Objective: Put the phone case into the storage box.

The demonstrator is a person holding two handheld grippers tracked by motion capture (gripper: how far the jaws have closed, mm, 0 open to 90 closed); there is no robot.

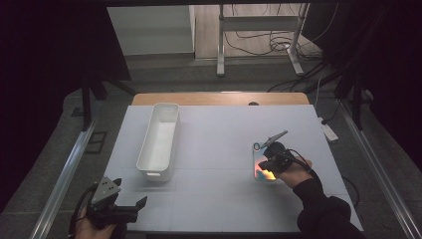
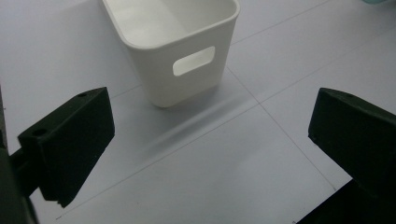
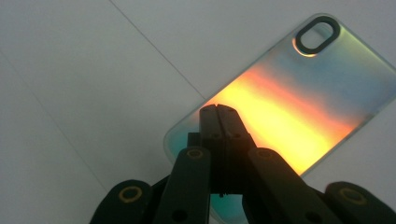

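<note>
Beneath the right hand-held gripper (image 3: pixel 218 108), whose jaws are pressed together over it and grip nothing, the iridescent phone case (image 3: pixel 299 93) lies flat on the surface (image 1: pixel 219 149), not yet lifted; the left hand-held gripper (image 2: pixel 210 154) waits wide open and empty before the white bin (image 2: pixel 182 56).

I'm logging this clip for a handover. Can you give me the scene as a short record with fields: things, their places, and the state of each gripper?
surface: white table
bin: white bin, left of centre, upright, nothing visible inside
case: iridescent phone case, flat on the table, right side
left gripper: left gripper open, near the bin, holding nothing
right gripper: right gripper jaws shut over the case's near end; a pinch on its edge can't be confirmed
</note>
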